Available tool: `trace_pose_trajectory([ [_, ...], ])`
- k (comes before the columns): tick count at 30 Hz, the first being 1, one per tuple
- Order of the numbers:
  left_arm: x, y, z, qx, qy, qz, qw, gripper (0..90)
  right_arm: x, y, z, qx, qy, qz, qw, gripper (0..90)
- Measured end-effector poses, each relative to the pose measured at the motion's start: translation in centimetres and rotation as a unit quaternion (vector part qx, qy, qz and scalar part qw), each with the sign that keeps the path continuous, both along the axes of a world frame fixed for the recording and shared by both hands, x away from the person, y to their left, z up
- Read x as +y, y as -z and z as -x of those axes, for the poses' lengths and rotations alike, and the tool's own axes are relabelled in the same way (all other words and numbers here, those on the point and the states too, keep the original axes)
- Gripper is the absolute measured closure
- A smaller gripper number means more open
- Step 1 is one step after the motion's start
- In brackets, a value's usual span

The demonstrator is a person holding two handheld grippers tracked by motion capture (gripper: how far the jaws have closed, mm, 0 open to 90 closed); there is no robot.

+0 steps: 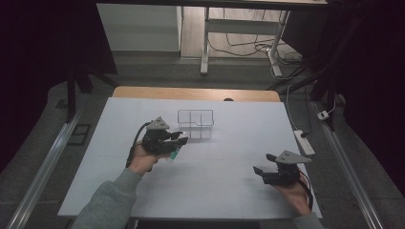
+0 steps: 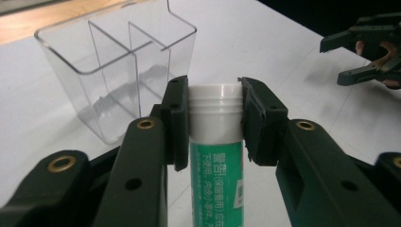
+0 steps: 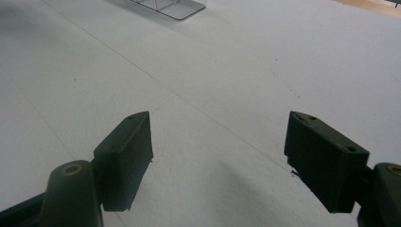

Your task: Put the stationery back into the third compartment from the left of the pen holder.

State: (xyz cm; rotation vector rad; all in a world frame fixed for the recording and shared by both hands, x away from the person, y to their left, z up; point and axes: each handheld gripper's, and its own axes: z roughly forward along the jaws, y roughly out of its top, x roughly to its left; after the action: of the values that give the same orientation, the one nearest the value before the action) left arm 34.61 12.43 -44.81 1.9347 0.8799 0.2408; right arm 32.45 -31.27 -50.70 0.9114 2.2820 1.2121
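On the white table (image 1: 239, 191), just in front of a clear plastic box (image 1: 195, 123) with inner dividers, a glue stick (image 2: 216, 142) is held by the left gripper (image 2: 215, 123). Its jaws are pressed against the white cap from both sides, and the green printed body runs back between them toward the hand. In the high view the stick (image 1: 175, 153) is seen tilted, low over the table, near the box but apart from it. The right gripper (image 3: 217, 156) is kept well to the right, its jaws spread wide over bare table, with nothing between them. The stick is judged to be light, stiff and smooth-sided, so it could slip or twist if pinched loosely. A grip on the ribbed cap may pull the cap off; the body would be the surer place. The thin-walled box is likely to slide if knocked.
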Motion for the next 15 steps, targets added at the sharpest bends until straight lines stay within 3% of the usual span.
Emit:
trace_pose_trajectory([
  [15,-1.0,-1.9,-1.4,-0.028,0.014,0.015,0.9994,64.4,-0.1,0.0,0.0,-0.001,0.000,0.000,1.0000,23.9],
])
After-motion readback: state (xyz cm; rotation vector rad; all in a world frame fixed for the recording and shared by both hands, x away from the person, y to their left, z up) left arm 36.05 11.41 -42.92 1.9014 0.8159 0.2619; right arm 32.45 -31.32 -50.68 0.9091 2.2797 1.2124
